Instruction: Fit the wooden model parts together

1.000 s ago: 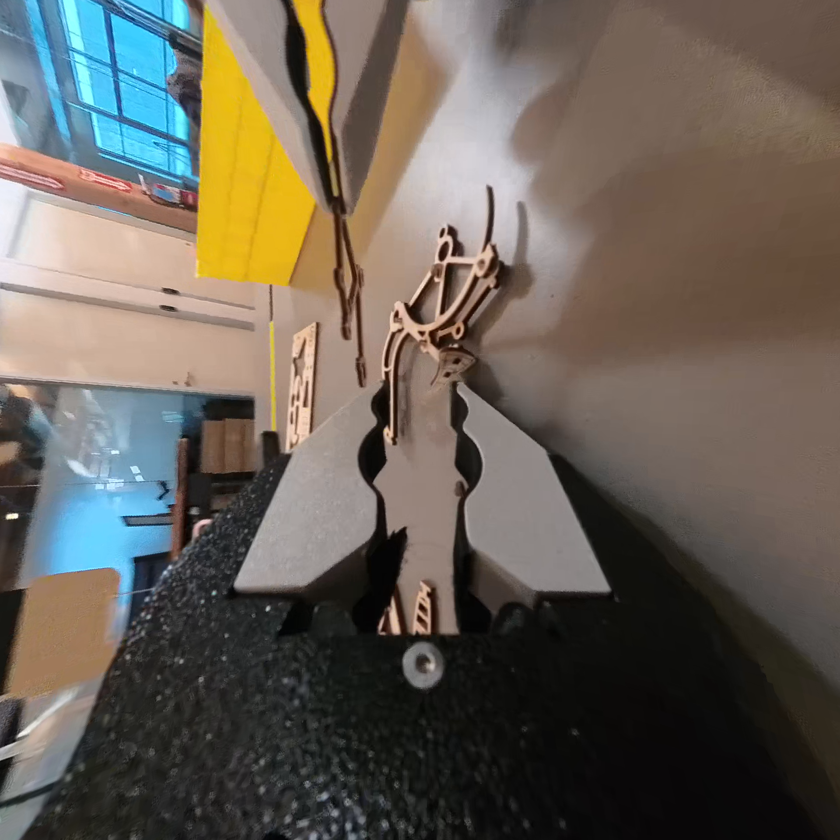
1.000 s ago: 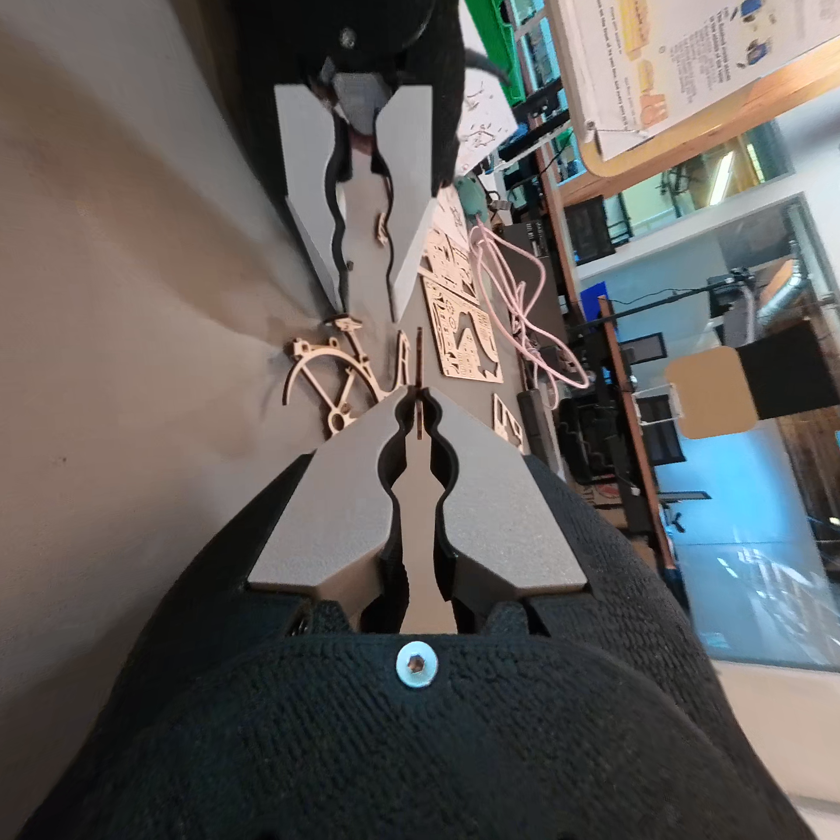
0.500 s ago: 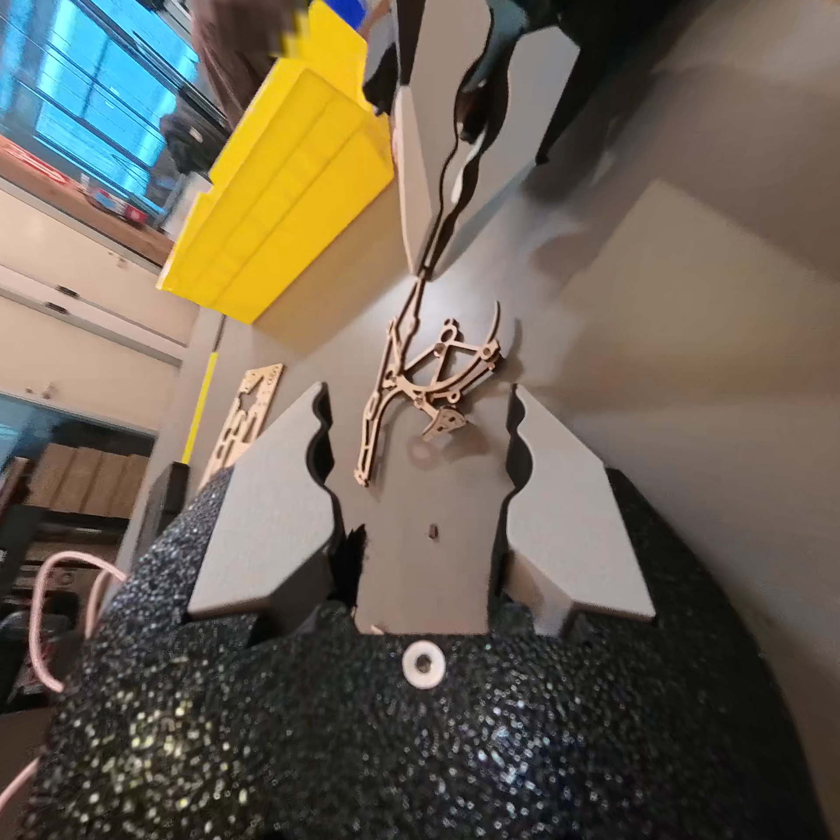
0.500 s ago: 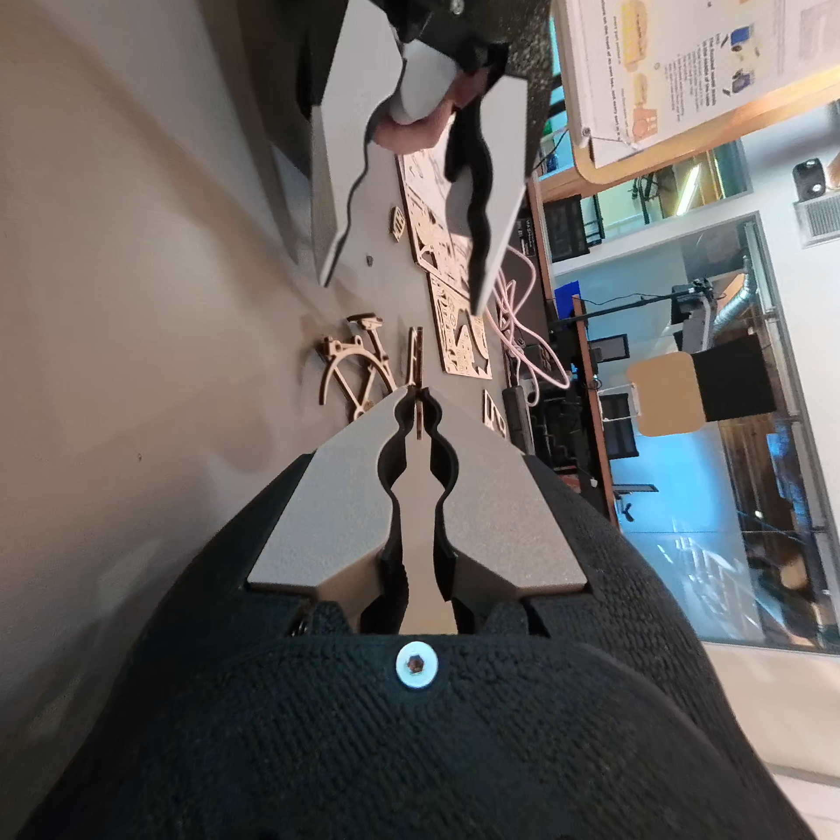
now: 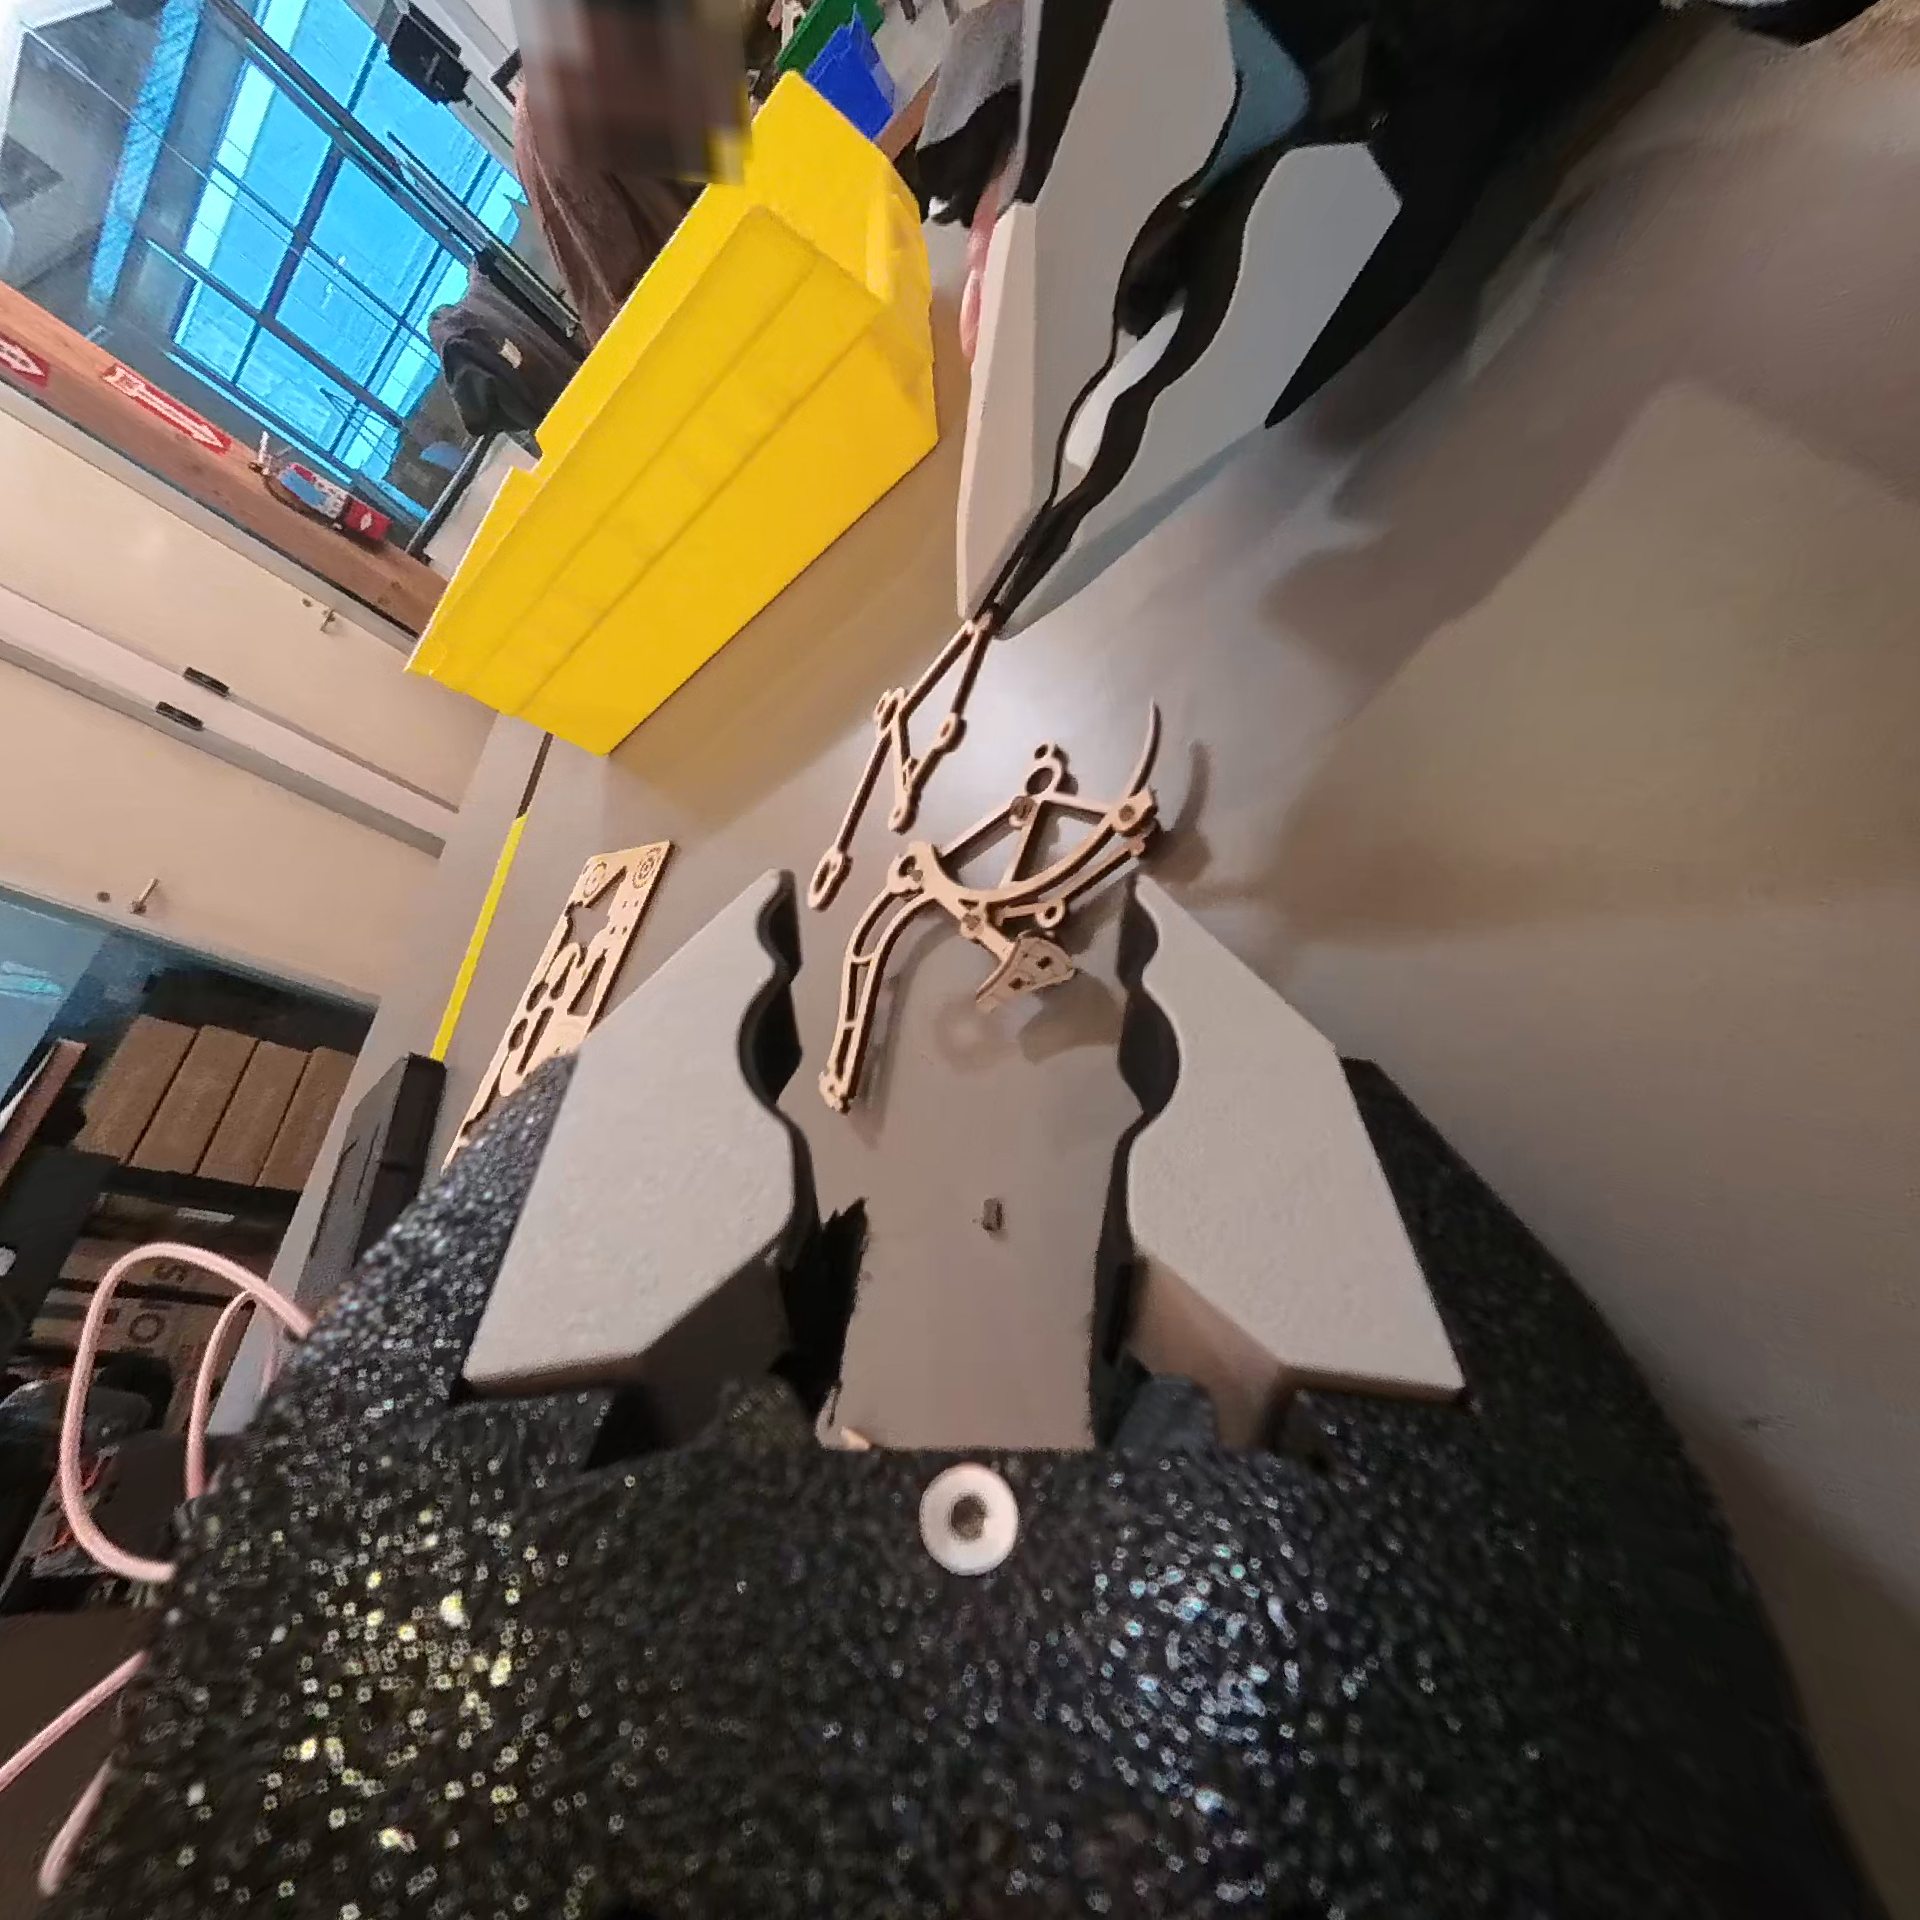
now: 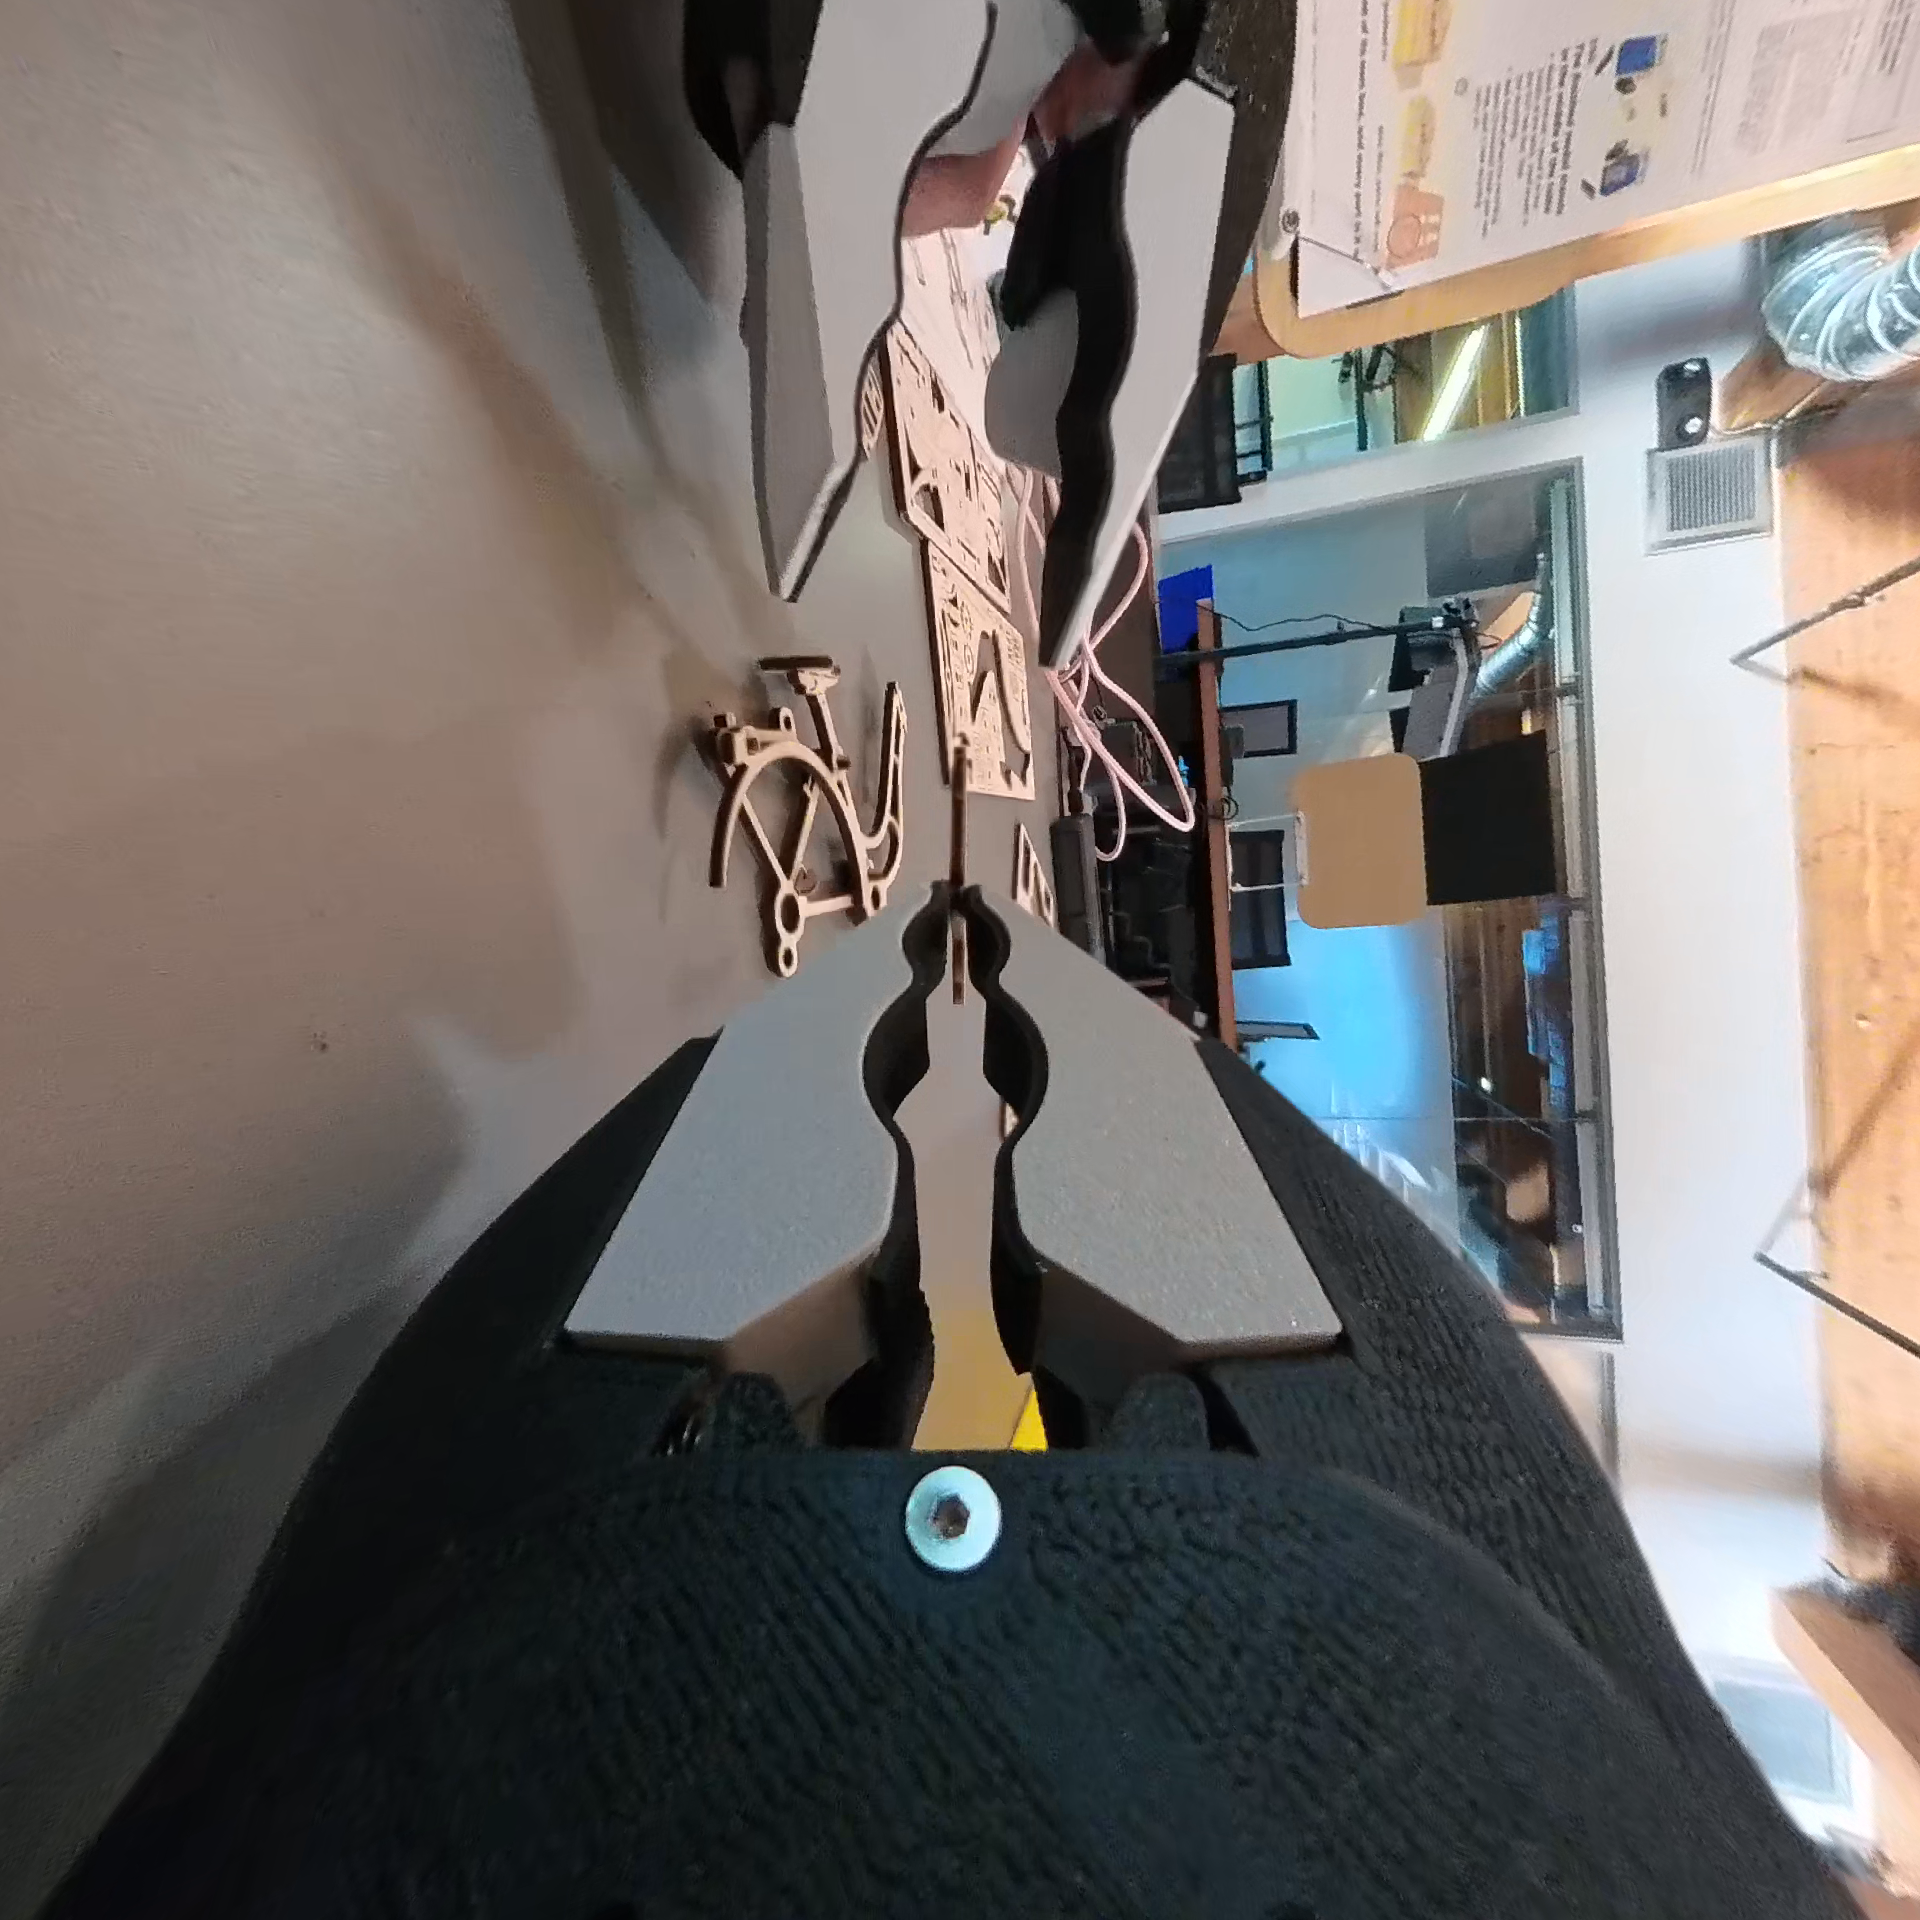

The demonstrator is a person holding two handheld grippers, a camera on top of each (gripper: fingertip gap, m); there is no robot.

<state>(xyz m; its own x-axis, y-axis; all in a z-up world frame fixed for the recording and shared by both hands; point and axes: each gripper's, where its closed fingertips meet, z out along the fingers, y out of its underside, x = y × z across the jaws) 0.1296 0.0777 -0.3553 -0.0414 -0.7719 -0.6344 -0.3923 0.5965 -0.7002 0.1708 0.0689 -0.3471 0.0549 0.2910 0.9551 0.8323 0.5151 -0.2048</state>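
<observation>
A partly built wooden bicycle frame (image 5: 1003, 914) lies flat on the grey table (image 5: 1558, 935). My left gripper (image 5: 956, 894) is open and empty, with its jaws on either side of the near end of the frame and clear of it. My right gripper (image 6: 956, 894) is shut on a thin wooden strut part (image 6: 958, 821), seen edge-on, and holds it just right of the frame (image 6: 750, 744). In the left wrist view the right gripper (image 5: 987, 613) holds the strut part (image 5: 906, 774) above the frame's far side. The open left gripper (image 6: 925, 623) shows at the top of the right wrist view.
A yellow bin (image 5: 707, 436) stands at the back of the table. A cut-out wooden sheet (image 5: 582, 966) lies to the left in the left wrist view. More part sheets (image 6: 982, 686) and a pink cable (image 6: 1112, 727) lie beyond the frame in the right wrist view. Tip to tip, the grippers are about 5 cm apart.
My left gripper has opened, let go of the bicycle frame and drawn back; the frame now lies on the table. My right gripper stays shut on the strut part beside it.
</observation>
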